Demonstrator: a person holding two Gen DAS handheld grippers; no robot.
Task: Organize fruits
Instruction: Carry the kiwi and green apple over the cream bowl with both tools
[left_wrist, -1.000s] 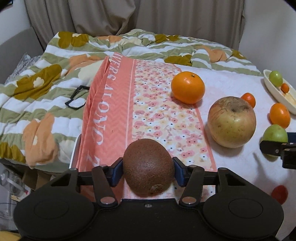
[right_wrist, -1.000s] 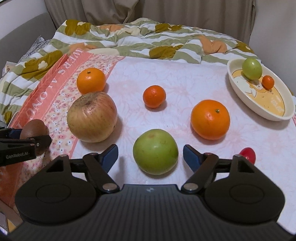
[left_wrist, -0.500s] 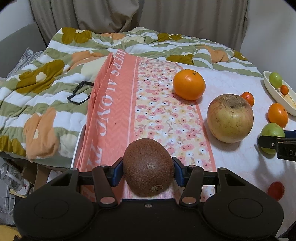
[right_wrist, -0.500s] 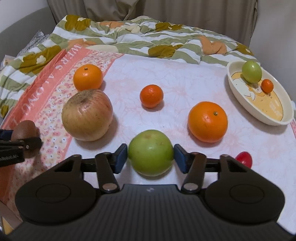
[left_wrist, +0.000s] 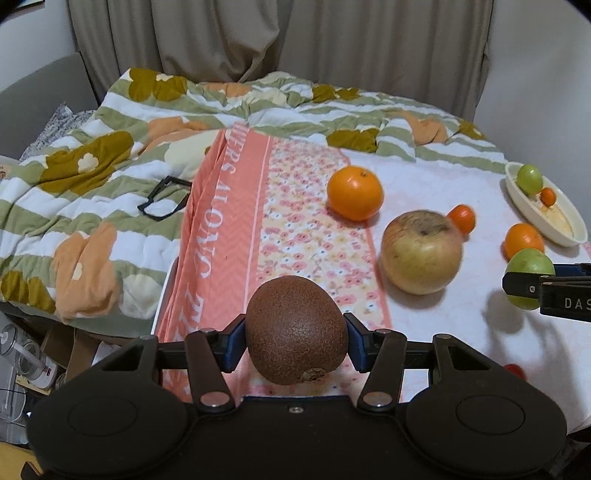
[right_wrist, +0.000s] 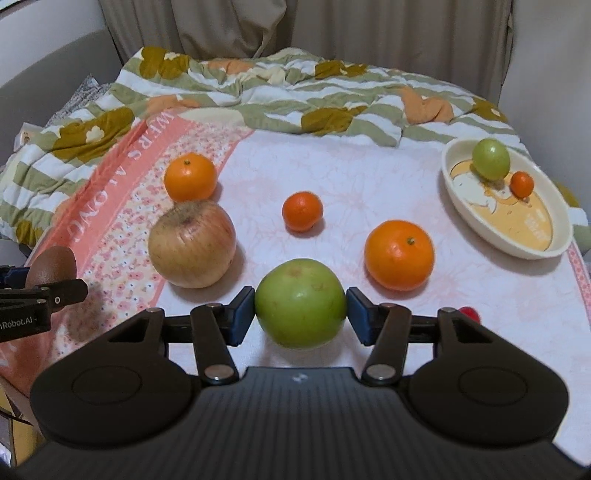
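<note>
Since a second ago your right gripper (right_wrist: 300, 312) has shut its blue pads on the green apple (right_wrist: 300, 302), which was lying loose between wide-open fingers. Both fruits have come up off the cloth. Your left gripper (left_wrist: 295, 341) keeps its pads clamped on the brown kiwi (left_wrist: 296, 329), above the near edge of the pink floral cloth (left_wrist: 295, 206).

Taking the big russet apple (right_wrist: 192, 243) as landmark: an orange (right_wrist: 190, 176) sits just behind it, a small mandarin (right_wrist: 302, 211) to its right, a larger orange (right_wrist: 399, 254) further right, and the cream dish (right_wrist: 517, 247) far right, holding a green fruit (right_wrist: 491, 158) and a tiny orange one (right_wrist: 522, 183).
</note>
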